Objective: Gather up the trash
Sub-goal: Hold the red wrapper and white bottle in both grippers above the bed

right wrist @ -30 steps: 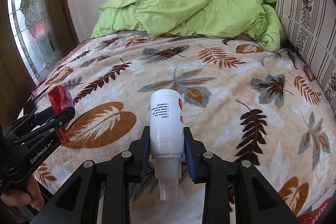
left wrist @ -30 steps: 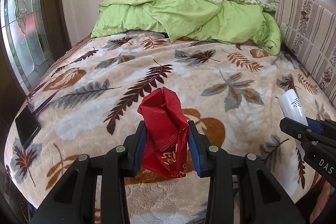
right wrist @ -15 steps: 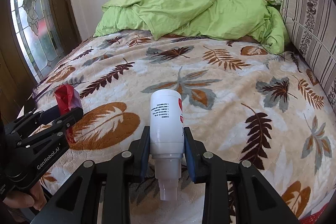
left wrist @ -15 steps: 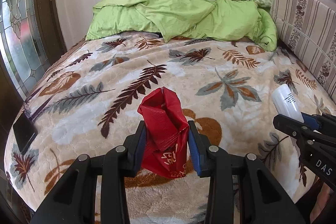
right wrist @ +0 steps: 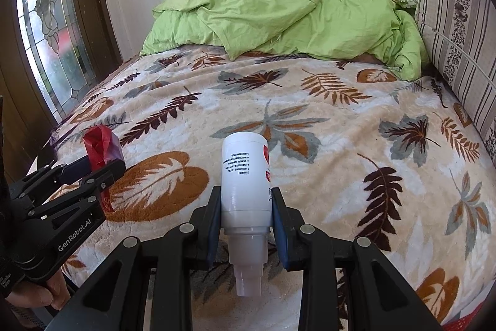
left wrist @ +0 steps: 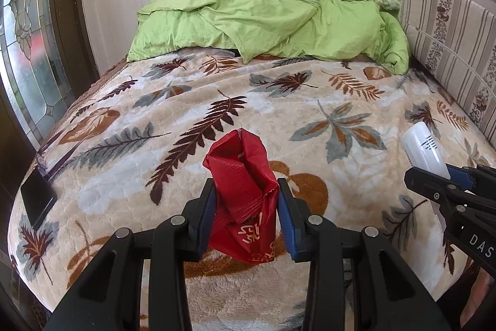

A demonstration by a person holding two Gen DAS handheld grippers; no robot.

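Left gripper (left wrist: 247, 216) clamped on crumpled red wrapper (left wrist: 243, 194), held above blanket (left wrist: 279, 120) near bed's foot edge. Right gripper (right wrist: 246, 225) clamped on white bottle (right wrist: 246, 176), neck pointing back toward camera, base toward the quilt, also above the foot end. Green quilt (left wrist: 269, 20) heaped at head edge against wall. Striped cushion (left wrist: 449, 45) along right edge. Dark phone (left wrist: 37, 199) flat at near left corner. Fingers (right wrist: 46, 297) visible beneath left gripper's handle.
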